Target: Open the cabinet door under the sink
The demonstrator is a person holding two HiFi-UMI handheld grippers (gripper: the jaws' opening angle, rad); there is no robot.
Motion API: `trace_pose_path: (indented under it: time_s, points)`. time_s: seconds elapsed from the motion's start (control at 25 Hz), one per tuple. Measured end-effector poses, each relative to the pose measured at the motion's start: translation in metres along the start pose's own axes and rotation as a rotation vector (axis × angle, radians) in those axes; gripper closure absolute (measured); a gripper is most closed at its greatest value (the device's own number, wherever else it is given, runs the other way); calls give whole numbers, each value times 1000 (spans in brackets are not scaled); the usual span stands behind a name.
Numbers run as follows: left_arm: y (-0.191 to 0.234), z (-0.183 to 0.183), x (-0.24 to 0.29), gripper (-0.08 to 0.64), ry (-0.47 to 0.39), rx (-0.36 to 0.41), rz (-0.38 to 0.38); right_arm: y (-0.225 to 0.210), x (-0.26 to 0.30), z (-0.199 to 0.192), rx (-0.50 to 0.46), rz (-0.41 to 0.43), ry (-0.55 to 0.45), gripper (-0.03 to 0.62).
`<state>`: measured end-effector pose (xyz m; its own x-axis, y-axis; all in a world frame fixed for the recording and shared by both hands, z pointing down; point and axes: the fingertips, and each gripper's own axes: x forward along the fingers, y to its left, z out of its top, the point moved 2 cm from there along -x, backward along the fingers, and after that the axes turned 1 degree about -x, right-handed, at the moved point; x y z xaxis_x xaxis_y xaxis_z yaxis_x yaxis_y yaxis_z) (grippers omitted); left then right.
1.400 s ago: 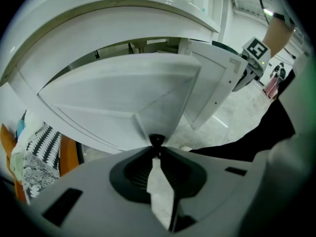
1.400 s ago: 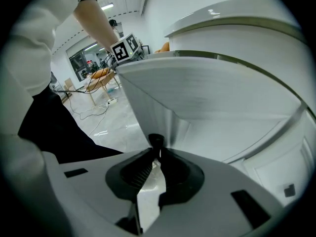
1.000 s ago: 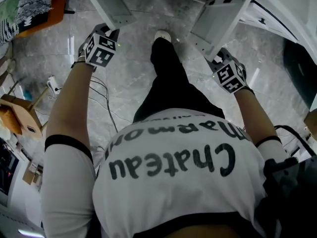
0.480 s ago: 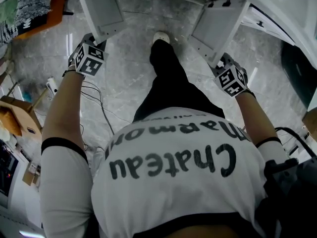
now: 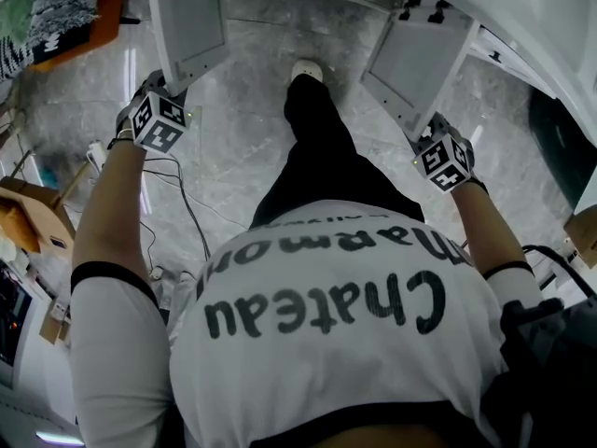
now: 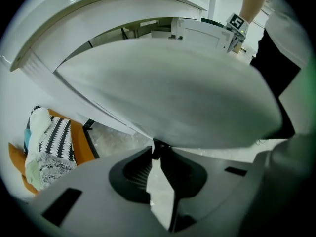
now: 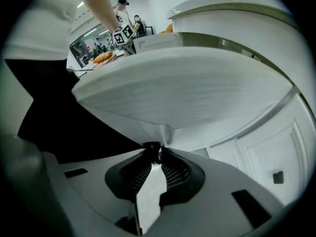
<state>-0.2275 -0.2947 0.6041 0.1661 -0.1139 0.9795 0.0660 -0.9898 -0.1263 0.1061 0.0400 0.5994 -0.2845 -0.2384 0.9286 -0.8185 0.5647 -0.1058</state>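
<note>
White doors both swung out in head view, left gripper (image 5: 171,90) on left cabinet door (image 5: 187,21), right gripper (image 5: 427,136) on right cabinet door (image 5: 415,59); left gripper view: tips pinch that door's edge; right gripper view: tips nip the door edge, jaws just easing apart

The head view looks steeply down over the person's shirt (image 5: 326,315) to the floor (image 5: 233,157), with both pairs of jaws far below it. The left gripper view sits just behind its jaws and faces along them. The left door (image 6: 163,93) is close over the jaw tips and a marker cube (image 6: 236,21) is far beyond them. The right gripper view sits likewise: the right door (image 7: 187,88) is close above its jaw tips and the other marker cube (image 7: 123,34) far beyond. The head view also takes in both doors and both cubes.
</note>
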Motion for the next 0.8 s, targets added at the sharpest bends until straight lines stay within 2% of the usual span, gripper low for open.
trace_pose_path:
  time_s: [0.24, 0.48, 0.8]
  points:
    - [16, -23, -2, 513, 56, 79, -8, -3, -4, -7, -24, 34, 58, 541]
    - [19, -28, -3, 514, 67, 109, -46, -5, -6, -17, -64, 63, 116, 538]
    - [15, -33, -6, 514, 120, 313, -134, -7, -11, -32, -157, 107, 187, 531]
